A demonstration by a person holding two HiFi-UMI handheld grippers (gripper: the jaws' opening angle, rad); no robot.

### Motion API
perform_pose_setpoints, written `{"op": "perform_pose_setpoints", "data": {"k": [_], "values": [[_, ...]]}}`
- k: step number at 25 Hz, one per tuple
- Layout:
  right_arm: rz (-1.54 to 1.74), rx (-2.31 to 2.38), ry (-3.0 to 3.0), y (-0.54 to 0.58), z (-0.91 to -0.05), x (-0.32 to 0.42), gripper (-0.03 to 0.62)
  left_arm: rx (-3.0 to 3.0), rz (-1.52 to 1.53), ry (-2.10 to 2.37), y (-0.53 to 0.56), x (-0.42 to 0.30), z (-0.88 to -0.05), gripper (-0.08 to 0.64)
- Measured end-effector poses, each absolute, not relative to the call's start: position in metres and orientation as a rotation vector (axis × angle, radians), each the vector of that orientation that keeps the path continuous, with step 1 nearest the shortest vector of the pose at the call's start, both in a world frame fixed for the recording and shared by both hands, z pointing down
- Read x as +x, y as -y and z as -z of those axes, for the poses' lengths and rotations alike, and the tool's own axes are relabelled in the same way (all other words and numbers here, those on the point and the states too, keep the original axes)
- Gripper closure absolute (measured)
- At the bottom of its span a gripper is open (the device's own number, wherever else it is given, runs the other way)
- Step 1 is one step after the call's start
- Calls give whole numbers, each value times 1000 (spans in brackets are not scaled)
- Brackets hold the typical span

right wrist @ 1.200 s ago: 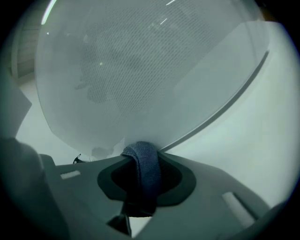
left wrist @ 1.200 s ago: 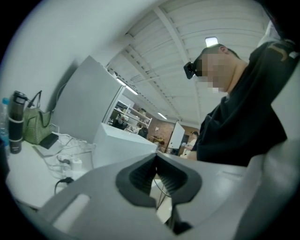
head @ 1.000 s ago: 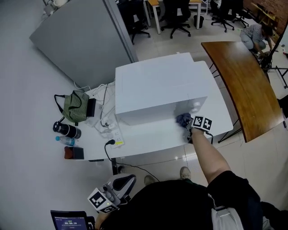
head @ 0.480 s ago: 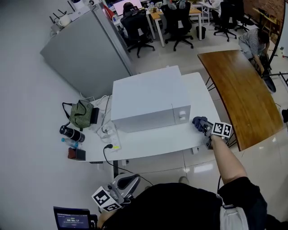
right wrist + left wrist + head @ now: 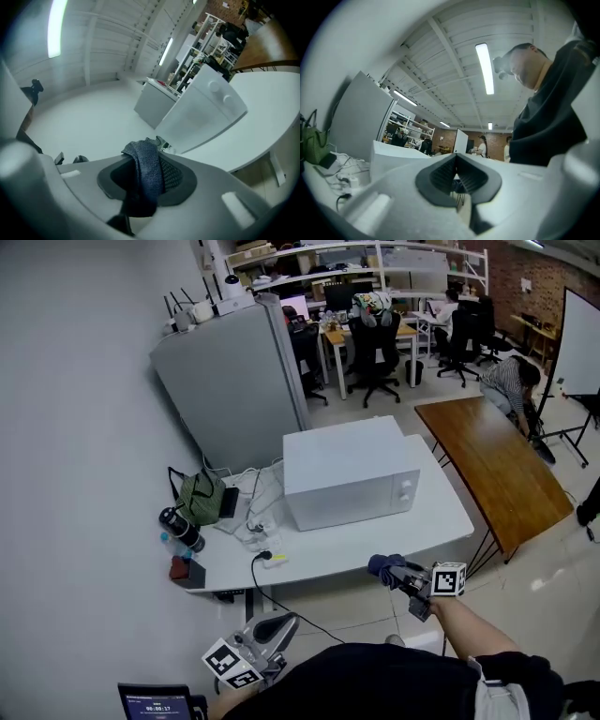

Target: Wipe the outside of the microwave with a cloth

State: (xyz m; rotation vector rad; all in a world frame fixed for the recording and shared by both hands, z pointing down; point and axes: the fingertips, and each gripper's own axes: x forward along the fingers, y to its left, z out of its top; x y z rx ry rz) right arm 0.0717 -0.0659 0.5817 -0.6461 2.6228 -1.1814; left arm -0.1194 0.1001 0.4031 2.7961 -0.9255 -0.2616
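Right fingers [image 5: 174,177]: clamped on dark blue knitted cloth [image 5: 147,173].
Left fingers [image 5: 440,176]: together, empty.
Boxy white microwave [image 5: 349,472]: lay at 11 o'clock from right gripper [image 5: 401,576], well apart.
Nearer side: right.

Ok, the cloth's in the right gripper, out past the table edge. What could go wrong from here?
1. The cloth is only a bunched fold pinched between the right gripper's fingers; rubbing the microwave could drag it loose.
2. Loose cables lie on the table right beside the microwave's left side; wiping there could snag them.
3. The gripper hangs off the table's front edge, so reaching in may knock that edge.
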Motion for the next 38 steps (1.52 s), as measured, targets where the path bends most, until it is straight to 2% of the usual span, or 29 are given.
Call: {"op": "perform_pose_setpoints", "data": {"k": [6, 15, 20, 23, 38], "values": [[911, -604, -2645, -23, -499, 15, 491, 2802, 268, 830, -156, -172, -417, 556], [511, -512, -2723, -105, -394, 71, 488, 2900, 287, 731, -201, -96, -391, 555], [426, -423, -2815, -165, -373, 146, 489, 2852, 313, 780, -248, 3, -378, 555], [377, -415, -2886, -188, -380, 168, 491, 2835, 307, 786, -263, 36, -383, 555], [249, -381, -2892, -218, -368, 140, 492, 2898, 280, 781, -282, 25, -379, 555]]}}
